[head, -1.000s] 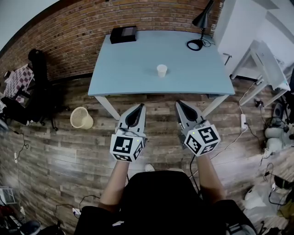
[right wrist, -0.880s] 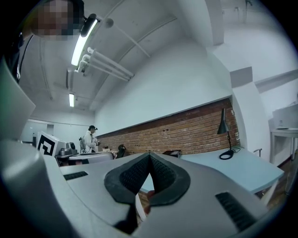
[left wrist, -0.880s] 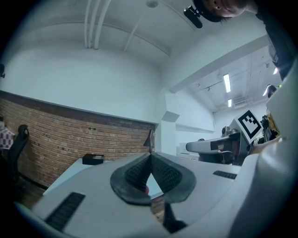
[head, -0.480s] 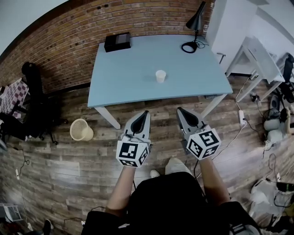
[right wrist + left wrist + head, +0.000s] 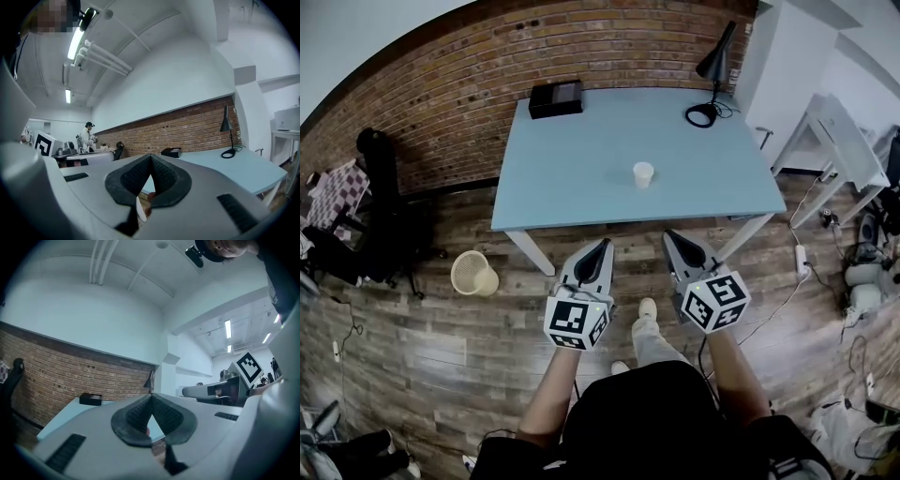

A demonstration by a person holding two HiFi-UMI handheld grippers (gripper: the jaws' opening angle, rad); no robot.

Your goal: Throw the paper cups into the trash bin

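Head view: the one paper cup (image 5: pixel 643 174) stands on the blue table (image 5: pixel 572 159), right of centre in the upper half of the frame and well apart from both tools. It sits upright with its mouth up, so its long axis runs vertical, nearly straight at my camera. The trash bin (image 5: pixel 473 274) is on the floor at middle left, off the table's near-left corner. The left gripper (image 5: pixel 602 244) and right gripper (image 5: pixel 671 236) hang side by side below the table's near edge, tips aimed at it.

Left gripper view: the fingers meet tip to tip with nothing held. The table edge and a black box (image 5: pixel 90 399) lie at lower left.

Right gripper view: these fingers are also pressed together and empty. A lamp (image 5: pixel 227 124) stands at right on the tabletop.

I judge the step is the reach. I would spread the right gripper's fingers first and come in level from the side. Then I'd pinch the wall lightly at mid-height, since paper crushes easily.
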